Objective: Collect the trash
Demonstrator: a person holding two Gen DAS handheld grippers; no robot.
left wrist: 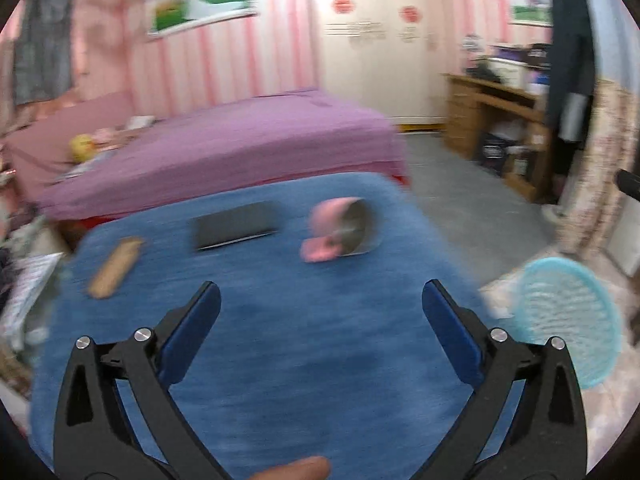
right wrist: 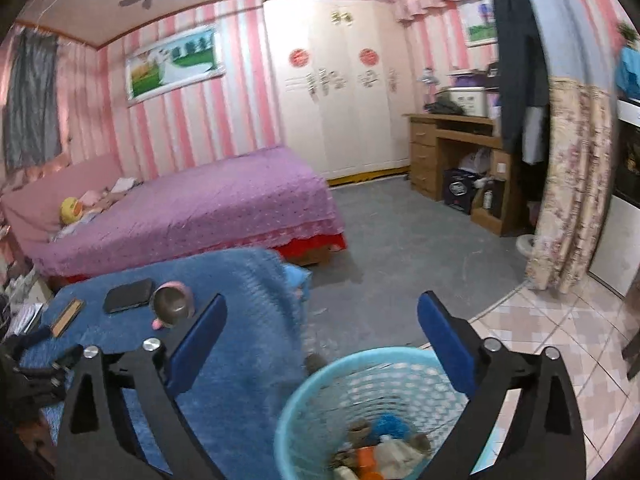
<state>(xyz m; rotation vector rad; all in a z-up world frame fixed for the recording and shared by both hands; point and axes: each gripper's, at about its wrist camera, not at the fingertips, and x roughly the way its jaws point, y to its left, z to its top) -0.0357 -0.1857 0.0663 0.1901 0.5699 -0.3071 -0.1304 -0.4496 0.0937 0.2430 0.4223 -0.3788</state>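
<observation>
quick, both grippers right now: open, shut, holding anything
left gripper: open, nothing between the fingers, over the blue cloth
right gripper: open, empty, above the bin

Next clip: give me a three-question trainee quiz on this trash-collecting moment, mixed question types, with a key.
1. True or false: the right gripper holds a piece of trash.
2. Where is the light blue basket? A) on the purple bed B) on the floor beside the blue-covered table C) on the wooden desk
3. Fill in: on the blue cloth, the flat black item lies between the tan bar and the pink ____.

Key: 1 false, its jaws are open and empty; 2 B; 3 bowl.
</observation>
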